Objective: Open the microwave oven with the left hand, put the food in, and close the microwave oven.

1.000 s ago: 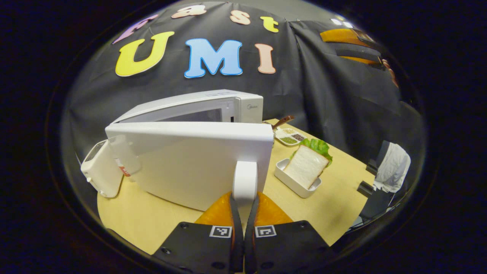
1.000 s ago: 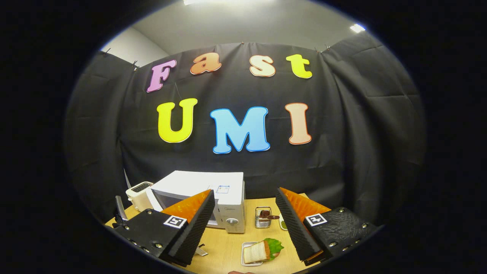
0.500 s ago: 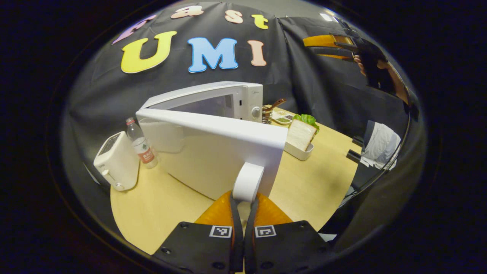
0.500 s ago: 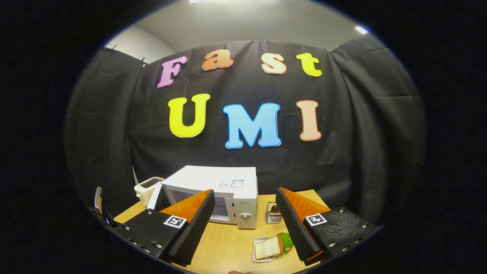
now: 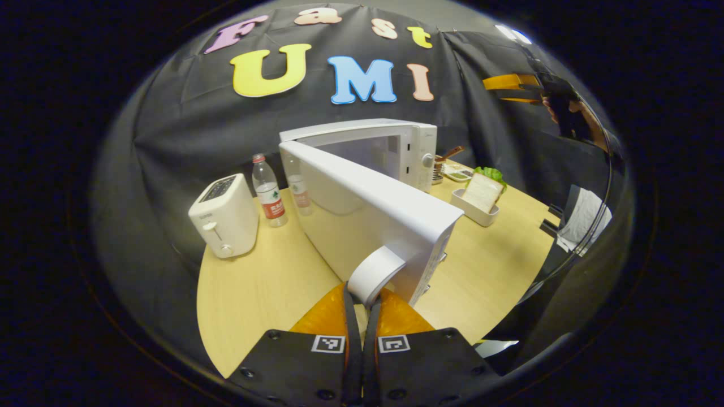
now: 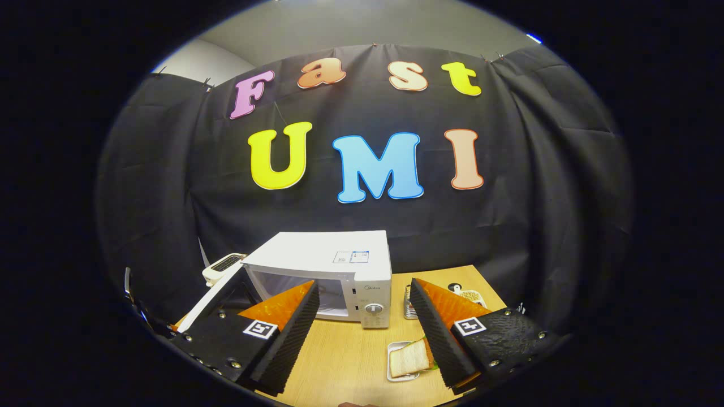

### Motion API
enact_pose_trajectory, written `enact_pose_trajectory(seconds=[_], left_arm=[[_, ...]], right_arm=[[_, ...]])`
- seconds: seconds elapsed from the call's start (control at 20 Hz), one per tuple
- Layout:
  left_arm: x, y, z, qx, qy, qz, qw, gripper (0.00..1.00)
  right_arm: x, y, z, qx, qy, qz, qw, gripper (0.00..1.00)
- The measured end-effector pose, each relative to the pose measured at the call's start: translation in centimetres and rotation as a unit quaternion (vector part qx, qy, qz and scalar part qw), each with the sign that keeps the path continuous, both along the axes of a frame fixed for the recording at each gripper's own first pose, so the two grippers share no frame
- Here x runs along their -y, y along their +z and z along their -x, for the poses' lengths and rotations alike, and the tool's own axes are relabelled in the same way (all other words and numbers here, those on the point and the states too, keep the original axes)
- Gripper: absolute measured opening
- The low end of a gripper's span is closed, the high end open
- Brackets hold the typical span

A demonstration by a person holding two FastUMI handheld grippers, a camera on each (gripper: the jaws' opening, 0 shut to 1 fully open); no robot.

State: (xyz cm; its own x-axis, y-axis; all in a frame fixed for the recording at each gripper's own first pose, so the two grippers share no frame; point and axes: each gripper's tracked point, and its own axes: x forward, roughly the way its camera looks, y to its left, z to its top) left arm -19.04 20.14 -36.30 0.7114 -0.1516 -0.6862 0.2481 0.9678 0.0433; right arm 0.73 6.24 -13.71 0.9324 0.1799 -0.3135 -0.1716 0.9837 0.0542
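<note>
Left gripper view: the microwave (image 5: 390, 150) stands on the table (image 5: 254, 294) at frame centre, its door (image 5: 373, 226) swung open toward the lower centre. The door handle (image 5: 374, 273) sits between the fingers of the left gripper (image 5: 362, 308) at the bottom edge. A toaster (image 5: 223, 215) stands left of the door, with a water bottle (image 5: 268, 192) just right of it. Right of the microwave, a sandwich (image 5: 481, 189) rests in a tray (image 5: 474, 208).

Right gripper view: the right gripper (image 6: 365, 328) occupies the lower frame, the microwave behind it.
</note>
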Motion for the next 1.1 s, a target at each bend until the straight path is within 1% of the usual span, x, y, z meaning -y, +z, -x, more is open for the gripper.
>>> enact_pose_trajectory(seconds=[0.15,0.25,0.35,0.4,0.5,0.6,0.65,0.7,0.75,0.8,0.85,0.9,0.95,1.0,1.05,1.1], left_arm=[[-3.5,0.4,0.4,0.005,0.029,-0.001,1.000,0.07],[-4.8,0.4,0.4,0.008,0.039,0.000,0.999,0.07],[-5.3,0.4,0.4,0.009,0.041,0.004,0.999,0.07],[-5.4,0.3,0.4,0.011,0.040,0.003,0.999,0.07],[-5.7,0.4,0.3,0.015,0.043,0.001,0.999,0.07],[-6.1,0.5,0.4,0.020,0.050,0.003,0.999,0.08],[-6.1,0.4,0.6,0.020,0.056,0.009,0.998,0.15],[-6.3,0.6,0.7,0.027,0.062,0.011,0.998,0.16],[-6.8,1.1,0.7,0.039,0.071,0.003,0.997,0.25],[-7.2,0.9,0.8,0.040,0.079,0.002,0.996,0.31],[-7.4,1.4,1.2,0.047,0.088,0.006,0.995,0.60],[-7.6,1.8,1.5,0.052,0.097,0.009,0.994,0.71],[-7.8,2.4,1.9,0.057,0.107,0.012,0.993,0.89],[-7.8,2.8,2.4,0.059,0.117,0.014,0.991,0.96],[-7.9,3.0,2.7,0.062,0.128,0.010,0.990,1.00],[-8.0,3.7,2.9,0.069,0.140,0.006,0.988,0.98]], right_arm=[[0.8,-1.4,-0.6,-0.017,0.000,0.007,1.000,0.98],[2.8,-3.6,-1.4,-0.042,-0.017,0.009,0.999,0.98],[5.8,-7.2,-2.6,-0.081,-0.041,0.016,0.996,0.98],[7.2,-9.8,-2.7,-0.112,-0.045,0.018,0.993,0.98],[9.3,-14.7,-2.9,-0.171,-0.041,-0.004,0.984,0.98],[11.0,-19.2,-2.4,-0.236,-0.041,-0.027,0.971,0.98],[11.4,-20.8,-2.0,-0.260,-0.043,-0.044,0.964,0.98],[11.9,-22.2,-1.5,-0.280,-0.047,-0.061,0.957,0.97],[12.1,-23.4,-1.3,-0.296,-0.051,-0.077,0.951,0.97],[12.1,-24.4,-1.0,-0.310,-0.052,-0.095,0.945,0.97],[12.1,-25.2,-0.7,-0.321,-0.051,-0.109,0.940,0.97],[12.2,-26.0,-0.5,-0.330,-0.053,-0.115,0.935,0.97],[12.4,-26.6,-0.3,-0.339,-0.053,-0.116,0.932,0.97],[12.6,-27.3,-0.1,-0.346,-0.054,-0.118,0.929,0.96],[12.6,-27.6,0.1,-0.352,-0.053,-0.126,0.926,0.97],[12.5,-27.9,0.3,-0.358,-0.053,-0.134,0.923,0.97]])
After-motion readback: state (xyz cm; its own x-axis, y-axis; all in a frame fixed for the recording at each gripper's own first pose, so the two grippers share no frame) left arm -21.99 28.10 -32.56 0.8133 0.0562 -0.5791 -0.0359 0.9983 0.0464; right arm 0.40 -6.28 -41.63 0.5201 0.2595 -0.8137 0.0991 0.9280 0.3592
